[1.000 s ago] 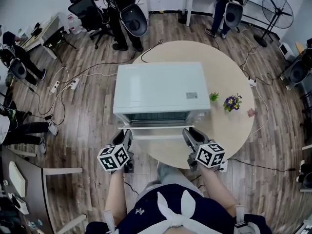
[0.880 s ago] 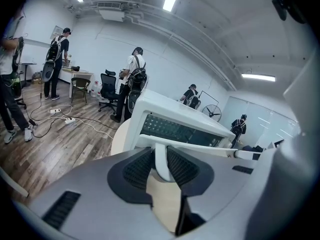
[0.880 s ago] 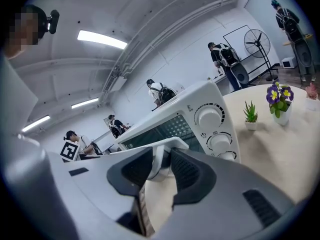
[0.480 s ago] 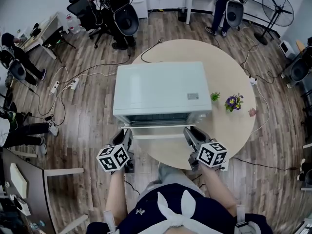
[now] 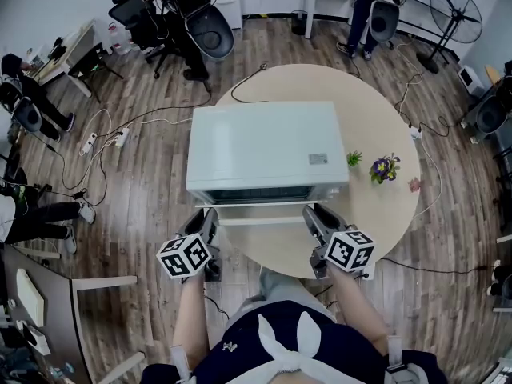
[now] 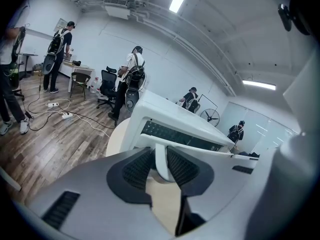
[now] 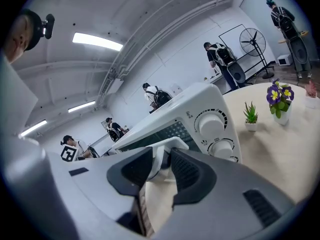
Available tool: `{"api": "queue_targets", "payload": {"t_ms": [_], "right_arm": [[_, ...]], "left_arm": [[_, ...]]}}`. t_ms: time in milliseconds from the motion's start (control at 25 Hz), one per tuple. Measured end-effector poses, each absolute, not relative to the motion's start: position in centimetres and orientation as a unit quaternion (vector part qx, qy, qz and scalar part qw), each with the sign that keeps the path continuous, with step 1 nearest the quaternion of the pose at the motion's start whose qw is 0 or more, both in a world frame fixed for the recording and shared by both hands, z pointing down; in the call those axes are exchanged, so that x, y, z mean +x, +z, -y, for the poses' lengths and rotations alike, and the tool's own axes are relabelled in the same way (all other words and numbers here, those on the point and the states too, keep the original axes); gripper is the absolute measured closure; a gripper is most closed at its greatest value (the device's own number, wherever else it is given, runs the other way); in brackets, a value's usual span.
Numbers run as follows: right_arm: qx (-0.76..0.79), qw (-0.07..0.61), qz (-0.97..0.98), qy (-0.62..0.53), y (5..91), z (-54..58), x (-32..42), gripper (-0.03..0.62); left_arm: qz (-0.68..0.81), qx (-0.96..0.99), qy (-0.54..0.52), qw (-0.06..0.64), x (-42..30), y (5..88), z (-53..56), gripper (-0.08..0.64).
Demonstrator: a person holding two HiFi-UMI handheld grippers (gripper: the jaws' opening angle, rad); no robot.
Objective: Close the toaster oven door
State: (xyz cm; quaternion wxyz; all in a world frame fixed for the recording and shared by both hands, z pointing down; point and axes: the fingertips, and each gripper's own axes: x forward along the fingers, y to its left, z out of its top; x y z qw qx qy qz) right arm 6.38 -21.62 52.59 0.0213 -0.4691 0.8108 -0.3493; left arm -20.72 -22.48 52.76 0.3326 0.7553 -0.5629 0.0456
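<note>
At the tabletop's (image 5: 376, 114) 6 o'clock edge, left tool (image 5: 210, 214) (image 6: 160, 166) and right tool (image 5: 310, 212) (image 7: 162, 166) grip the oven door's handle (image 5: 260, 222) (image 6: 161, 156) (image 7: 161, 156).
Each tool's jaws are narrowed onto the white bar, left at its 9 o'clock end, right at its 3 o'clock end. The door (image 5: 256, 211) tilts partly open from the 6 o'clock face of the toaster oven (image 5: 268, 146), mid-tabletop. A potted flower (image 5: 382, 169) stands at the oven's 3 o'clock.

Open-plan office or lab space: office chairs (image 5: 134, 13), desks (image 5: 70, 50), loose floor cables (image 5: 104, 122), standing fan (image 5: 454, 8).
</note>
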Motion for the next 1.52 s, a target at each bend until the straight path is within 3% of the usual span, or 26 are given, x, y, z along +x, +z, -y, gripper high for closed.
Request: {"api": "queue_targets", "payload": {"t_ms": [1520], "right_arm": [[-0.482, 0.045, -0.793, -0.369, 51.2, 25.0, 6.5, 0.465]], "left_arm": [[0.554, 0.751, 0.016, 0.357, -20.9, 51.4, 25.8, 0.449]]}}
